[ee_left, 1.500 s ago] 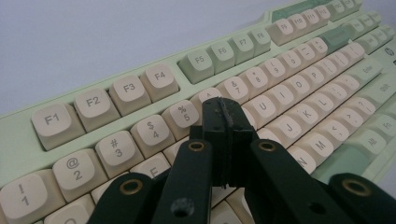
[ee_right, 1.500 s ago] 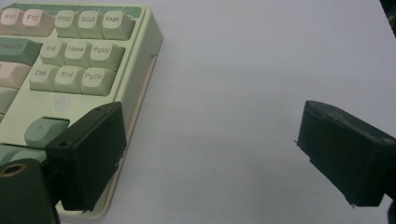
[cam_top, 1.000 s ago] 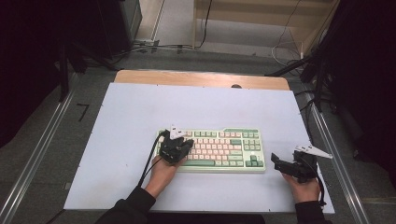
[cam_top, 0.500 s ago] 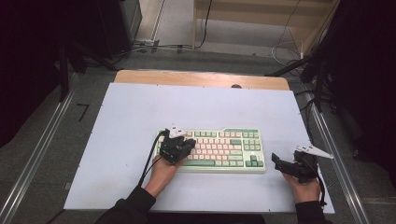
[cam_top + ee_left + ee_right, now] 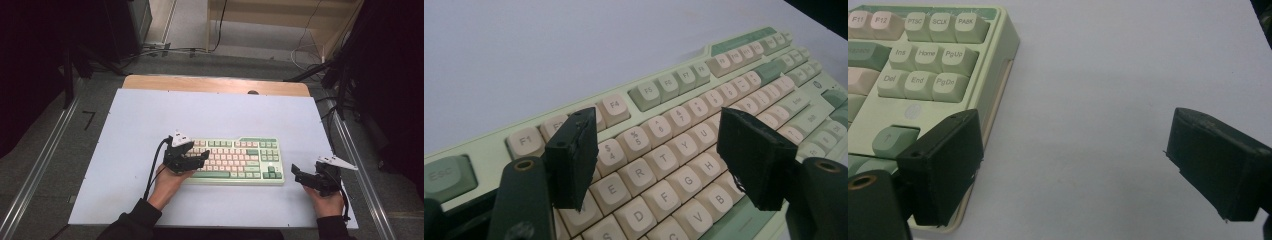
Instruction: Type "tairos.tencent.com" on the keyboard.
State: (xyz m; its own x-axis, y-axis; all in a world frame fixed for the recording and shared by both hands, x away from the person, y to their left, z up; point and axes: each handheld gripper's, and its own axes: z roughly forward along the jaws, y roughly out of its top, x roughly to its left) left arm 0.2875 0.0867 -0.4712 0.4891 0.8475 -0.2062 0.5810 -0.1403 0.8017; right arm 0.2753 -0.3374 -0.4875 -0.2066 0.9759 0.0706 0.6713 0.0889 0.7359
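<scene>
Keyboard (image 5: pixel 235 161): mint-green case, cream and green keycaps, flat on the white worktop (image 5: pixel 150 115). It sits toward the near edge, a little right of centre, long side parallel to that edge.

Left gripper (image 5: pixel 200 156): over the keyboard's left end. Change noted: its jaws have just been opening. In the left gripper view they stand well apart above the letter rows, one over the keys near 3 and E, the other near H and B. Nothing lies between them but keycaps underneath, and no pad presses on a key. Compared with the frames from a second ago, the gripper is in much the same spot over the keyboard's left end; only the jaw gap differs.

Right gripper (image 5: pixel 298 173): off the keyboard's right end, near the worktop's near right corner. Jaws apart and empty. In the right gripper view one jaw is in line with the keyboard's right edge below the arrow key, the other over bare worktop. No shift against the earlier frames.

Reading: the left jaws look to have let go after a closed contact at the keys, probably a press or a pinch. Keyboard position unchanged, so the contact did not drag it. Either hand is free for the next key or for a grasp of the case.
</scene>
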